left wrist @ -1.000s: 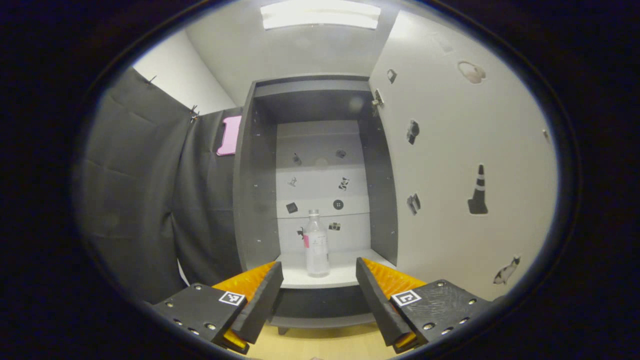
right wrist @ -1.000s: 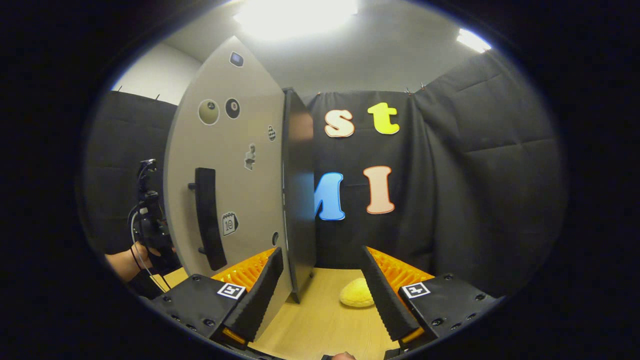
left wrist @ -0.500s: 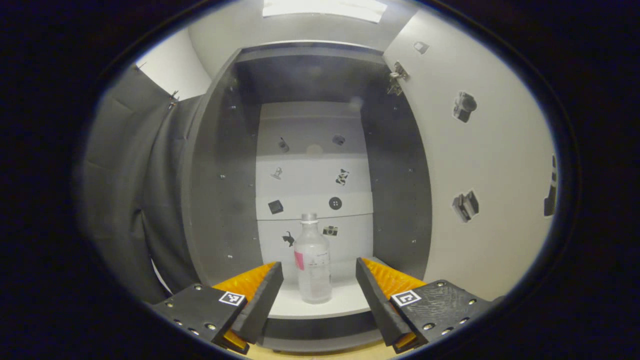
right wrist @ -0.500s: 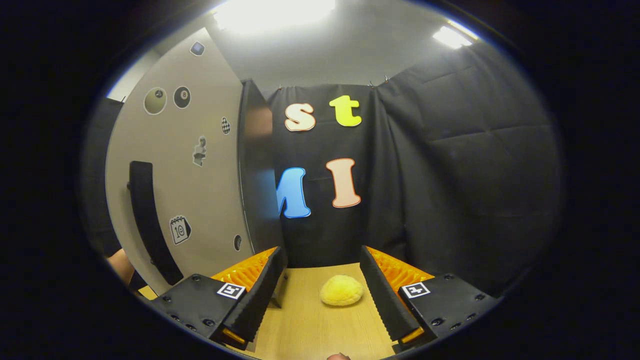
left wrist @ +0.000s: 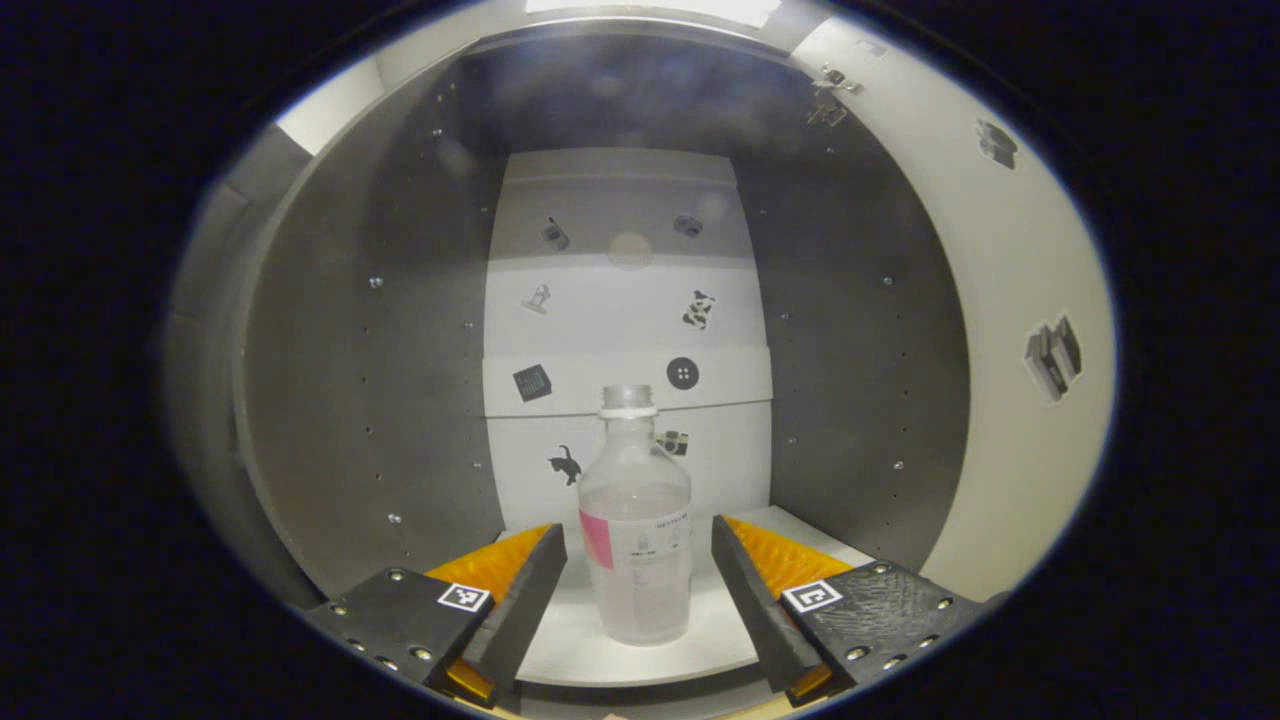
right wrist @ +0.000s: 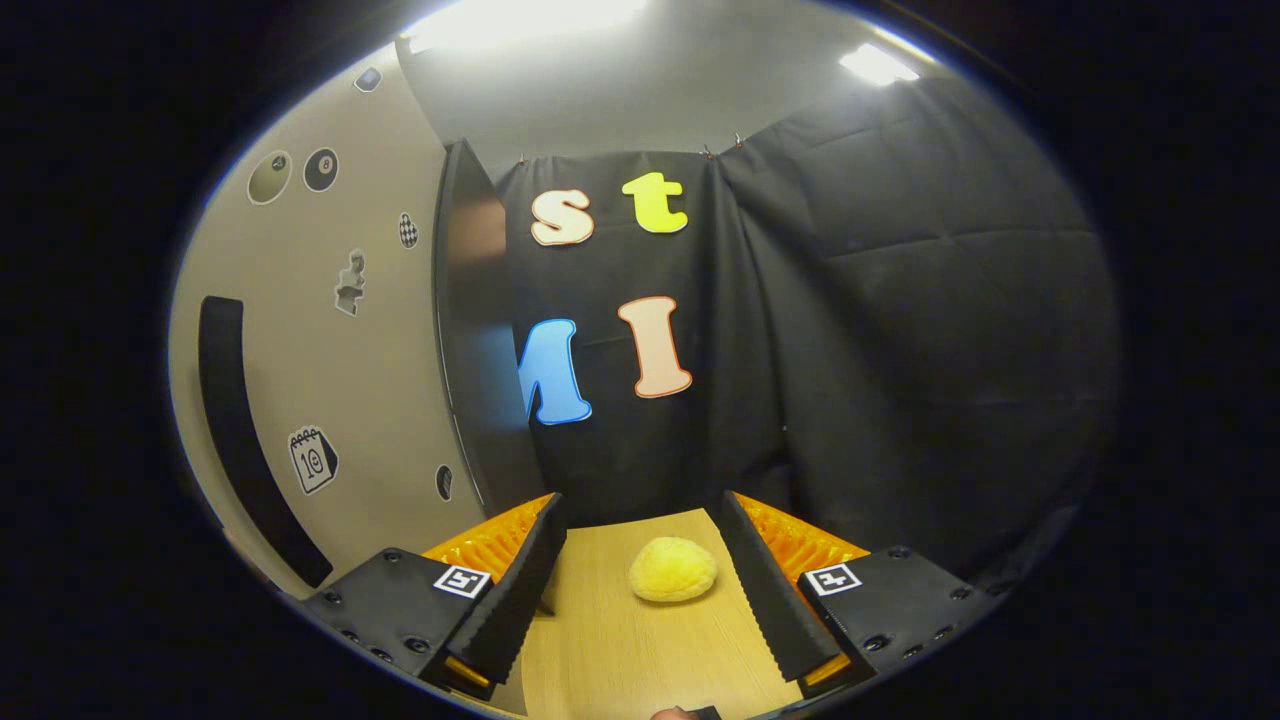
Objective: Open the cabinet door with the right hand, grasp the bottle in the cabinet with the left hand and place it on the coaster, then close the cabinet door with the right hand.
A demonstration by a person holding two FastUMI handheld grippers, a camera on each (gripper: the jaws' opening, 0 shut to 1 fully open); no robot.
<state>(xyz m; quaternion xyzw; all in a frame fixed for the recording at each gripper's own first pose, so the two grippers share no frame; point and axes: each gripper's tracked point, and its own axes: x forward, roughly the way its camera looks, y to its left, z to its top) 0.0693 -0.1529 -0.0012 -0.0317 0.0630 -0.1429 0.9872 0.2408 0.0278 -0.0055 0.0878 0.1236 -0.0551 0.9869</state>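
Moved well into the cabinet (left wrist: 380,380) over the last second: bottle (left wrist: 636,530) now far larger in the left gripper view, cabinet side walls wrapping the whole picture, bench edge gone from the bottom. Left tongs (left wrist: 638,590) spread wide, holding nothing, 1 finger on each side of the bottle, gaps visible on both sides, so no contact yet. Means, as a judgement, door step done and reach nearly finished; closing on the bottle body looks like the next need.

Bottle standing on the white cabinet floor (left wrist: 730,630), near its front edge, centred between the fingers. Upright, long axis vertical, neck and open-looking rim up, base flat down. Clear plastic, pink patch of label on its left side. Cap state hard to tell.

Swung rightward in the right gripper view: cabinet door (right wrist: 390,330) now at the left edge, its dark handle (right wrist: 240,440) near the rim, open. Right tongs (right wrist: 640,600) also wide apart and empty, above the bench (right wrist: 620,660), a yellow lump (right wrist: 673,570) ahead between the fingers. Coaster not identified with certainty.
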